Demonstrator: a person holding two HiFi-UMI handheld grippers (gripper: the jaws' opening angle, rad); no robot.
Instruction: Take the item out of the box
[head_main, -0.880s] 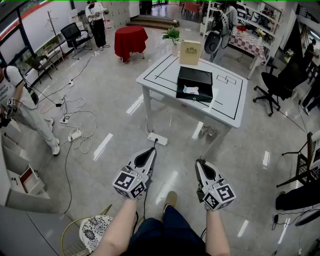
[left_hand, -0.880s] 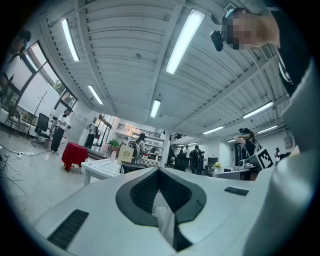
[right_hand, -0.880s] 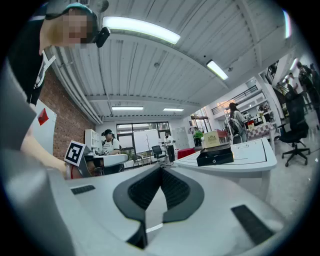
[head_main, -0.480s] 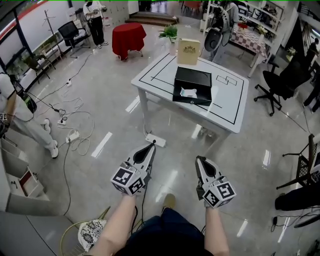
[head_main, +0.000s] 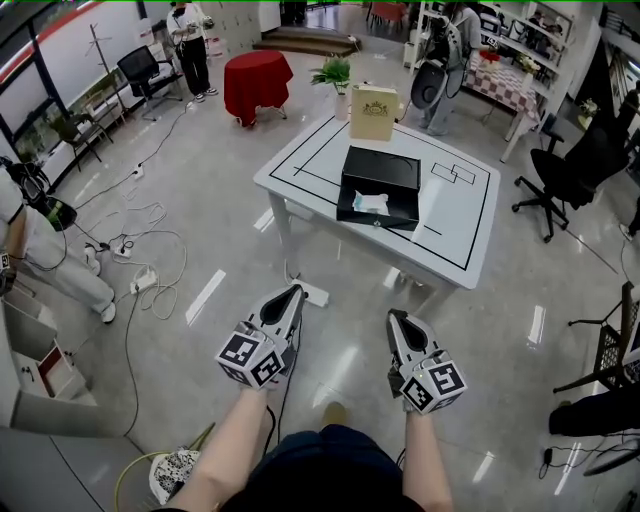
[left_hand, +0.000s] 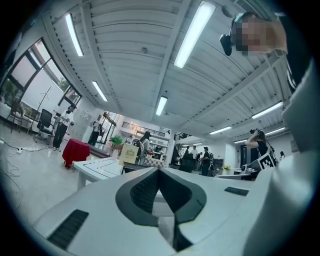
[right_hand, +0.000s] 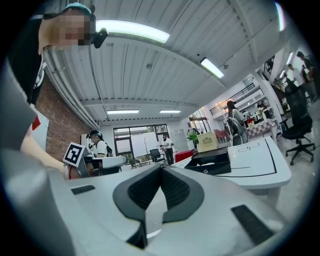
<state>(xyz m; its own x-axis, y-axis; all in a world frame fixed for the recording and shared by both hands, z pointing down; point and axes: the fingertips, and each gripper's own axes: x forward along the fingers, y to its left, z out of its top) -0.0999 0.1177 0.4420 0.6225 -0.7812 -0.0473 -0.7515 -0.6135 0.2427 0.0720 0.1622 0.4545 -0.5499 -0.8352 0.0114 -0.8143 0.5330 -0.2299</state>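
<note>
Both tools are held low in front of the person, well apart from the tabletop (head_main: 455, 215). The left tool (head_main: 290, 292) has its jaws pressed together with nothing between them, and the right tool (head_main: 393, 316) is the same. The black box (head_main: 378, 170) lies open on the tabletop. The item (head_main: 371, 203), something small and white, perhaps cloth or paper, rests inside it near the front wall.

The first risk, I think, is on the floor: a power strip (head_main: 318, 295) with its cable lies just beside the table leg, on the way to the box. Also, jaws not opened in time would only push the item, or slide the box.
</note>
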